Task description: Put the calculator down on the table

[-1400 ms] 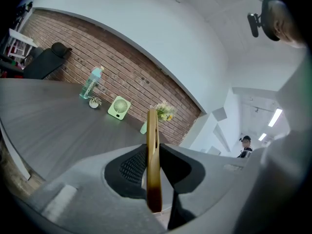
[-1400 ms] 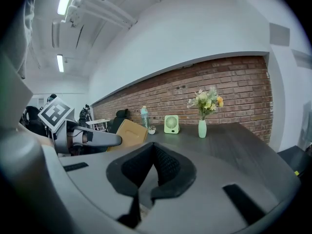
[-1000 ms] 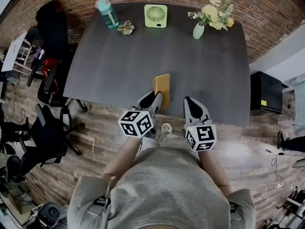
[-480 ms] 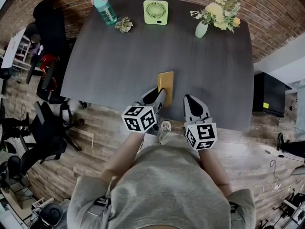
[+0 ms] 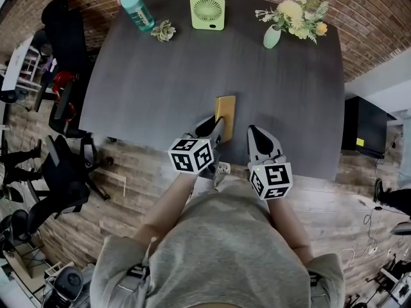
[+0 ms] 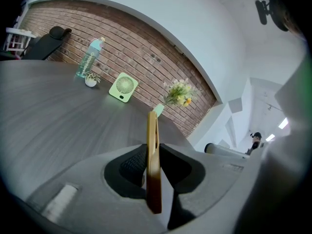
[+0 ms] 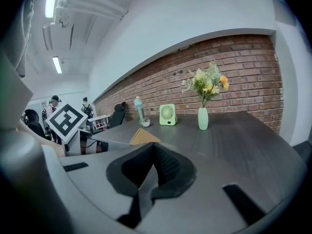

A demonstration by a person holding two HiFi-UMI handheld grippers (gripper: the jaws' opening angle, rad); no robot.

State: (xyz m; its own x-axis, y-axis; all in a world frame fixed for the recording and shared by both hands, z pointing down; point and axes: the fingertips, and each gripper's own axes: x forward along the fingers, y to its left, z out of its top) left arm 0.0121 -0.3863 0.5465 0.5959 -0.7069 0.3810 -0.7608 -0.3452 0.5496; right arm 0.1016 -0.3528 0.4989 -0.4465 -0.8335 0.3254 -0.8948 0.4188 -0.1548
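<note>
Calculator (image 5: pixel 225 110): slim tan-yellow slab, clamped in my left tool (image 5: pixel 215 128). It juts forward from the jaws over the near edge of the dark worktop (image 5: pixel 160 76). In the left gripper view I see it edge-on, thin side toward the camera, with a ribbed pad pressed to each broad face and its far end pointing at the brick wall. From the head view I can't tell whether its underside touches the wood or hangs just above it; I'd guess not yet set down. Right tool (image 5: pixel 257 136): just beside the left one, jaws together on nothing, pointing across the worktop and taking no part in this. Far edge of the worktop, well apart from the calculator: teal bottle (image 5: pixel 136 8), small potted plant (image 5: pixel 164 31), green desk fan (image 5: pixel 207 11), and vase of yellow flowers (image 5: pixel 271 37). The stretch in front of the calculator is bare. Step in hand, as I judge it: carrying is over and placing is starting. The next move calls for rolling the left tool so a broad face lies level, lowering until the slab bears on the wood, parting the jaws, then pulling straight back so the pads don't drag it. It sits near the edge, so I'd place it slightly further in.
</note>
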